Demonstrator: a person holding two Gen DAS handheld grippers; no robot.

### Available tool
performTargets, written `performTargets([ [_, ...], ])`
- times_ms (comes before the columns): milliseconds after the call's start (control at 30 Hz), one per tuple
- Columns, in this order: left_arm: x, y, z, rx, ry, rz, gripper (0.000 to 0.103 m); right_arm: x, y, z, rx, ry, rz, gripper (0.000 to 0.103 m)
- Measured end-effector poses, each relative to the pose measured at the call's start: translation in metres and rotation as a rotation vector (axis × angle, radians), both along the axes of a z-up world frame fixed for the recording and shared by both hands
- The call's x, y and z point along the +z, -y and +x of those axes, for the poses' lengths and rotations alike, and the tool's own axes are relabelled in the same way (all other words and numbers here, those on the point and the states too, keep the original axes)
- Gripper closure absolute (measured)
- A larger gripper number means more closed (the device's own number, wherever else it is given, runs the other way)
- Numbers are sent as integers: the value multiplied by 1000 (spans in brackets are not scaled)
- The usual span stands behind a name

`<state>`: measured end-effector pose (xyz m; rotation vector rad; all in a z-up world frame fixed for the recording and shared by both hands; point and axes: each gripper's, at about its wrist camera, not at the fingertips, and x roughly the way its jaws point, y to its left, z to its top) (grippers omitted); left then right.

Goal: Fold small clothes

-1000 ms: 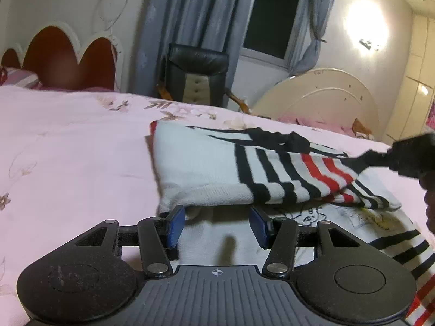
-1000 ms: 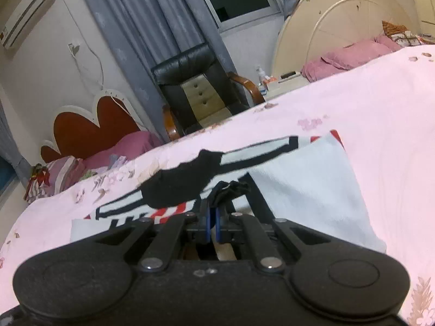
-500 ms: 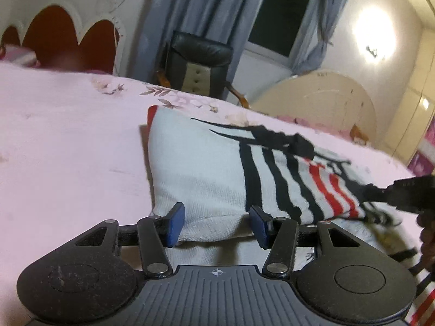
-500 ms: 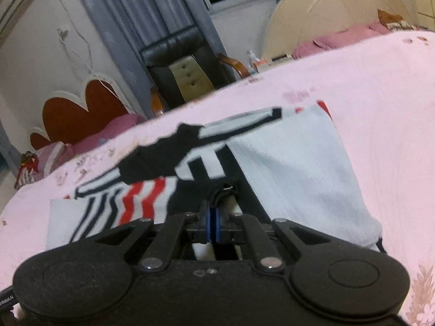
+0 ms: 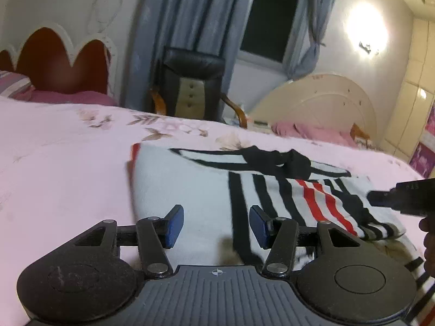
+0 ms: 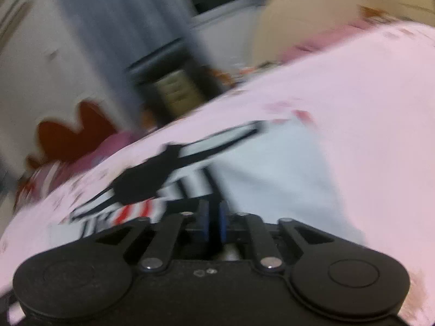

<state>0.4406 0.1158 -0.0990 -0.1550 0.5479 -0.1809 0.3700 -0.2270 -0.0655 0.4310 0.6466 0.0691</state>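
A small white garment (image 5: 190,184) with black and red stripes lies folded on the pink bed sheet (image 5: 62,168). My left gripper (image 5: 216,224) is open, its blue pads just above the garment's near part, holding nothing. My right gripper (image 6: 213,221) shows blurred in its own view, its pads close together with a narrow gap, low over the garment (image 6: 277,168). Whether cloth sits between the pads is unclear. Its black tip also shows at the right of the left wrist view (image 5: 402,198), at the garment's right edge.
A black and cream armchair (image 5: 190,92) stands past the bed's far edge, by grey curtains (image 5: 185,27). A red scalloped headboard (image 5: 54,59) is at far left, a cream headboard (image 5: 320,106) with pink pillows at far right.
The folded flap has dropped flat onto the garment. My left gripper has moved over the cloth, staying open. The right gripper's pads have parted slightly and its view has swung, blurring.
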Motion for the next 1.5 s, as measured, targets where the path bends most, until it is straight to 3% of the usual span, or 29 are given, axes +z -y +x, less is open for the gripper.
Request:
performTargets([
  [200, -24, 28, 54, -59, -96, 88, 50, -9, -61, 35, 185, 0, -111, 87],
  [267, -22, 29, 55, -77, -91, 93, 48, -24, -67, 46, 166, -59, -176, 97],
  [333, -11, 22, 54, -64, -48, 83, 48, -24, -58, 48, 130, -59, -144, 102],
  [400, -6, 11, 63, -25, -6, 97, 48, -14, -60, 47, 120, -24, -160, 85],
  [433, -6, 2, 75, -6, -19, 82, 48, -12, -63, 47, 131, -1, -170, 84],
  [533, -10, -14, 102, 25, -39, 98, 48, -13, -74, 59, 178, 5, -140, 84],
  [600, -20, -20, 118, 38, -84, 145, 48, -17, -86, 67, 216, -4, -164, 84],
  [700, -24, -31, 125, 33, -81, 136, 43, -24, -98, 75, 229, -3, -226, 85],
  [800, -24, -32, 121, 33, -71, 150, 43, -23, -100, 75, 232, 0, -246, 85],
  [933, -9, -35, 100, 103, -26, 164, 43, -12, -94, 66, 217, 17, -233, 80],
  [1000, 0, -26, 85, 43, 11, 85, 43, -7, -94, 62, 233, 38, -204, 80],
  [1100, 1, 17, 69, -60, 33, 121, 43, -10, -106, 62, 264, 32, -194, 80],
  [1233, -25, 46, 69, -94, -50, 166, 43, -17, -120, 57, 292, 10, -243, 79],
  [1300, -27, 36, 63, -83, -43, 155, 43, -20, -112, 53, 265, -1, -324, 82],
  [1367, -26, 24, 57, -64, -42, 171, 43, -19, -89, 49, 203, -23, -356, 90],
  [1400, -26, 22, 54, -61, -40, 194, 43, -19, -75, 47, 179, -32, -361, 99],
  [1500, -25, 16, 52, -68, -37, 236, 43, -20, -44, 38, 145, -41, -366, 101],
])
